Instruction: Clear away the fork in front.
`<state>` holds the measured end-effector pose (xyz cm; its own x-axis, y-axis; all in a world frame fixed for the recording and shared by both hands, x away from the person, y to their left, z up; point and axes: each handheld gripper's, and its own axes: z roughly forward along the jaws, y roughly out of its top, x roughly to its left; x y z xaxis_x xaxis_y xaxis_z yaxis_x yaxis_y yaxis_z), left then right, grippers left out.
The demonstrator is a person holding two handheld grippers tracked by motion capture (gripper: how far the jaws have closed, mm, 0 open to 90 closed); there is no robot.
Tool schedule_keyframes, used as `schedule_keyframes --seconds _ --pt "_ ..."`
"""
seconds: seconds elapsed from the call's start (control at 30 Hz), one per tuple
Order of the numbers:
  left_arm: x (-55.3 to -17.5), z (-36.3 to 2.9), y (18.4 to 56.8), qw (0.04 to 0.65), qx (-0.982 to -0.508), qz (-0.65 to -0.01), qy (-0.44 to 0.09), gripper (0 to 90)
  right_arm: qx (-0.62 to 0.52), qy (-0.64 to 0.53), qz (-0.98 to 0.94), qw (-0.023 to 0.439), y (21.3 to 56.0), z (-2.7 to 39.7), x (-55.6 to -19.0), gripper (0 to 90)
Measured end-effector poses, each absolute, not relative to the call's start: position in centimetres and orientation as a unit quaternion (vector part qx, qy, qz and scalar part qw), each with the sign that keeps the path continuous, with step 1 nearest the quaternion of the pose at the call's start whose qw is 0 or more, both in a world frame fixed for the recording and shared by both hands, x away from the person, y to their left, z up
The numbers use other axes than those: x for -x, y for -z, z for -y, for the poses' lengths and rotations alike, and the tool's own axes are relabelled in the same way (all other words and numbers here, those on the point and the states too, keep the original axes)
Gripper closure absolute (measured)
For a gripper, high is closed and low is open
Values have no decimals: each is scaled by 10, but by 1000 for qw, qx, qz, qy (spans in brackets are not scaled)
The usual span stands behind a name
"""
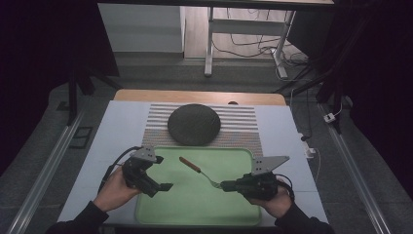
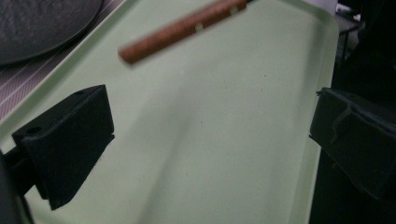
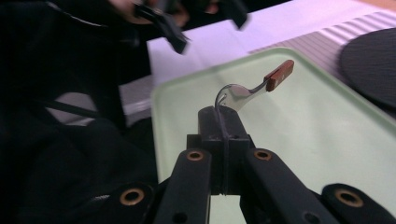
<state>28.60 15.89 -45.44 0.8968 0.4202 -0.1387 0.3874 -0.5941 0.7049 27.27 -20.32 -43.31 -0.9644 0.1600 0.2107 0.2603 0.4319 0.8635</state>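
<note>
A fork (image 1: pixel 200 171) with a brown wooden handle hangs over the pale green tray (image 1: pixel 195 207). My right gripper (image 1: pixel 225 185) is shut on the fork's metal tine end, and the handle points up and to the left toward the dark plate (image 1: pixel 194 124). In the right gripper view the jaws (image 3: pixel 220 119) clamp the curved metal end of the fork (image 3: pixel 247 93). My left gripper (image 1: pixel 163 173) is held open over the tray's left part, apart from the fork. Between its wide jaws (image 2: pixel 210 140) lies bare tray, with the fork handle (image 2: pixel 182 30) farther ahead.
A round dark plate sits on a striped mat (image 1: pixel 243 127) just beyond the tray. White sheets cover the table (image 1: pixel 117 131) on either side. Table legs and cables stand on the floor behind. A person's hands hold both grippers at the near edge.
</note>
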Motion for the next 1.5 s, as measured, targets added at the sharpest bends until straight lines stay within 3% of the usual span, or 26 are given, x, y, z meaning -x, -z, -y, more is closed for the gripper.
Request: schedule_keyframes --seconds 0.2,0.37,0.53,0.6,0.77,0.8,0.93,1.37,1.5 --pt "-297 -140 458 372 -911 -180 -6 0 96 520 845 84 436 196 -269 900" --pt "-298 -127 462 350 -928 -131 -6 68 69 521 845 100 436 193 -266 900" --pt "-296 -118 462 339 -937 -82 -7 203 40 511 853 102 434 189 -264 900" --pt "-295 -117 461 337 -939 -65 -2 342 26 506 856 105 433 188 -263 900" --pt "-291 -112 460 326 -945 -14 11 477 9 498 860 110 432 187 -262 900" --pt "-290 -110 461 324 -946 1 22 555 3 496 860 117 432 187 -262 900" --pt "-287 -106 462 310 -950 36 29 686 -4 489 863 125 433 186 -262 900" --pt "-277 -104 464 290 -950 115 20 794 -1 489 861 138 438 188 -266 879" --pt "-277 -105 463 287 -953 91 30 799 21 492 862 119 438 191 -268 828"
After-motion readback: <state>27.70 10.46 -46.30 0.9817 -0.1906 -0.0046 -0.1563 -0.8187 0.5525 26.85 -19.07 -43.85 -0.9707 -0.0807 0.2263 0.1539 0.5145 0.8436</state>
